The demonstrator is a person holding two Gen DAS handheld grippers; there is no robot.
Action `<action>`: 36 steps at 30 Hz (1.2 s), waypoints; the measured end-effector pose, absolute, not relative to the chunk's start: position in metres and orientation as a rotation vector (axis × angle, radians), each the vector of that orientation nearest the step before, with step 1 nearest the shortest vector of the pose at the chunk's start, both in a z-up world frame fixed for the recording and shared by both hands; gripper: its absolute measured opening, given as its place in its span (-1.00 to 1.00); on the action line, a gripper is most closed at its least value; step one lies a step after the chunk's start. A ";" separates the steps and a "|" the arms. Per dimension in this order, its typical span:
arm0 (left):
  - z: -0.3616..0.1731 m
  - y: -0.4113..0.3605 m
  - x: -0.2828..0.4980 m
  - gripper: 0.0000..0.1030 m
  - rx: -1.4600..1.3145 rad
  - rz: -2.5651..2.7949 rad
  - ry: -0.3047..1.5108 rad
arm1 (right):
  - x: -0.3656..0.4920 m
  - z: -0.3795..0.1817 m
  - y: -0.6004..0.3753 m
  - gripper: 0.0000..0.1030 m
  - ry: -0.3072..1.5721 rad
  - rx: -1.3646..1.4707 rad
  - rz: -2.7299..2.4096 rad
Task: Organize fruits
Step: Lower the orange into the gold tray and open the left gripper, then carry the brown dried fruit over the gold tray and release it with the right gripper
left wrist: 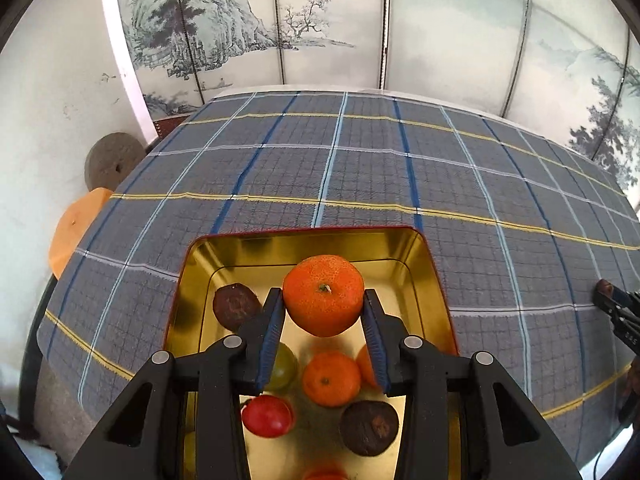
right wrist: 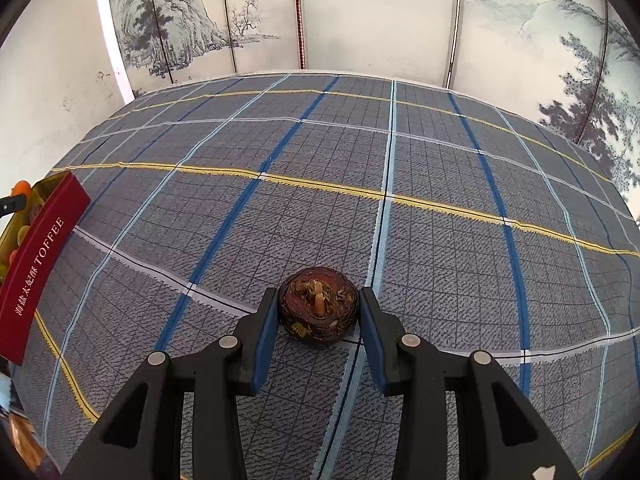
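Observation:
My left gripper [left wrist: 323, 308] is shut on an orange tangerine [left wrist: 323, 294] and holds it above a gold-lined tin [left wrist: 304, 242] with a red outside. In the tin lie a smaller tangerine [left wrist: 331, 378], a red fruit [left wrist: 267, 416], a green fruit [left wrist: 285, 366] and two dark brown fruits [left wrist: 235, 306] [left wrist: 369, 427]. My right gripper [right wrist: 319, 312] has its pads against both sides of a dark brown fruit [right wrist: 318, 305] that rests on the plaid cloth. The tin's red side, marked TOFFEE, shows at the left edge of the right wrist view [right wrist: 38, 260].
A grey plaid cloth [left wrist: 360, 168] covers the table. A painted folding screen [left wrist: 320, 20] stands behind it. An orange round stool [left wrist: 74, 228] and a grey disc [left wrist: 114, 160] sit beyond the table's left edge. The right gripper shows at the far right of the left wrist view [left wrist: 616, 312].

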State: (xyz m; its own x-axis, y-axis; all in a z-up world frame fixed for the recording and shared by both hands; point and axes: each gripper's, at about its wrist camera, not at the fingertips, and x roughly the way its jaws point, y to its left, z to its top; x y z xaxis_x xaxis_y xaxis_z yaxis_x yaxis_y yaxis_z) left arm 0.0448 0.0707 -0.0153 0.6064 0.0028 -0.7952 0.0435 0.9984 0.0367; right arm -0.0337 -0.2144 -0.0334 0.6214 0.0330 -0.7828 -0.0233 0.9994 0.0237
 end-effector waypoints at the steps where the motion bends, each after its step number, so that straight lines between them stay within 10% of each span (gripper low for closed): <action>1: -0.016 0.071 0.045 -0.22 0.055 -0.023 0.920 | -0.034 -0.033 -0.214 -0.29 0.900 0.011 0.032; 10: -0.023 0.072 0.051 -0.17 0.076 0.003 0.938 | -0.034 -0.034 -0.214 -0.29 0.900 0.007 0.030; 15: -0.016 0.069 0.046 0.32 0.102 0.030 0.894 | -0.034 -0.034 -0.213 -0.29 0.901 0.007 0.030; 36: 0.006 0.058 -0.004 0.43 0.165 0.084 0.808 | -0.033 -0.034 -0.213 -0.29 0.901 0.004 0.030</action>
State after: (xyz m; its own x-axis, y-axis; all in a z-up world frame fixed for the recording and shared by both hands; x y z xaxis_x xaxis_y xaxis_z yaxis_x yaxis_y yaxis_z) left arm -0.0036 0.0576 0.0060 0.6883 0.1377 -0.7123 -0.0121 0.9839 0.1785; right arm -0.0334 -0.2134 -0.0342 0.6206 0.0276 -0.7837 -0.0240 0.9996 0.0162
